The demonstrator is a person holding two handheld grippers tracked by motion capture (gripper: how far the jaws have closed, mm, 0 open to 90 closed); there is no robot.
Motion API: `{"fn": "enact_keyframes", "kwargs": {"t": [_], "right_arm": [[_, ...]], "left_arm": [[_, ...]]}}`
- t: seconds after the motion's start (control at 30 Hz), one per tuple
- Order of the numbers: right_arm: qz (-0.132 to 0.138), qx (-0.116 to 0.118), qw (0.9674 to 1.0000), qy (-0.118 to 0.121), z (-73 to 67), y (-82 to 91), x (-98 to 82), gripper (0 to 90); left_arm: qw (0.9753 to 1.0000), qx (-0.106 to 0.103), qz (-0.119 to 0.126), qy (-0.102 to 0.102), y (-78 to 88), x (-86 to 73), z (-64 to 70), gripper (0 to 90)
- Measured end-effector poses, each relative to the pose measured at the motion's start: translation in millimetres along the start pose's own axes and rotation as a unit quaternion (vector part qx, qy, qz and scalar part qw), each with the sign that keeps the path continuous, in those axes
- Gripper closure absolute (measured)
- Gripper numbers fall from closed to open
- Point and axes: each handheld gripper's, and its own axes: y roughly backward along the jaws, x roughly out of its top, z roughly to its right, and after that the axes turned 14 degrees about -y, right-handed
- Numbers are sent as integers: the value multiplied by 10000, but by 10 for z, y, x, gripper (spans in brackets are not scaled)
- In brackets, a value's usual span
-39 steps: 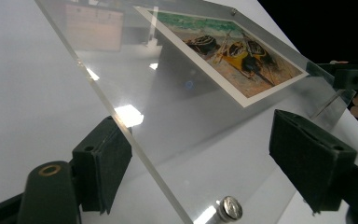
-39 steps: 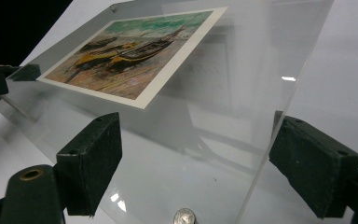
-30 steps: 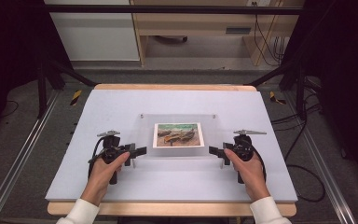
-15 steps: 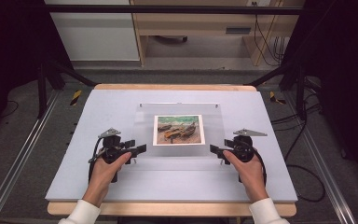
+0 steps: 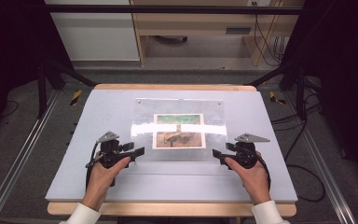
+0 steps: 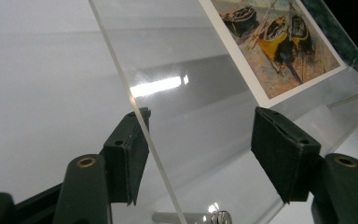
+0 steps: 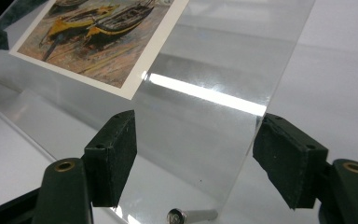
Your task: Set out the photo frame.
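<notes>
Still loose: clear acrylic picture frame (image 5: 179,130) between both grippers' parted jaws
Left gripper (image 6: 205,154) and right gripper (image 7: 196,154), just closing, aren't clamping yet; off-centre pinches could tip or slip the slick sheet

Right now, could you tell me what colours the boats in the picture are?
Yellow and dark brown boats, clearest in the left gripper view.

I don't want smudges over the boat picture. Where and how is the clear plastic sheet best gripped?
Probably by its bare side margins, one gripper from each side. The clear plastic sheet is thin, wide and tilted up off the table, so its near side edges are free. The left gripper and right gripper already straddle them, jaws closing, not yet pressing, clear of the boat picture.
</notes>
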Motion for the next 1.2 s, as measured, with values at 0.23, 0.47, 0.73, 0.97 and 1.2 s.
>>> {"fn": "enact_keyframes", "kwargs": {"t": [0.23,0.47,0.73,0.97,1.2], "right_arm": [[34,-82,9998,162,-45,61,-42,342],[31,-112,9997,192,-60,87,-57,358],[54,-102,9997,220,-51,89,-61,363],[65,-95,9996,252,-52,103,-73,371],[86,-131,9994,294,-67,124,-92,383]], "left_arm": [[10000,34,27,-38,57,-24,42,399],[10000,57,26,-58,81,-37,59,412],[10000,73,19,-63,86,-37,62,415],[9999,95,18,-90,96,-44,79,417],[9999,117,14,-103,114,-57,102,426]]}}
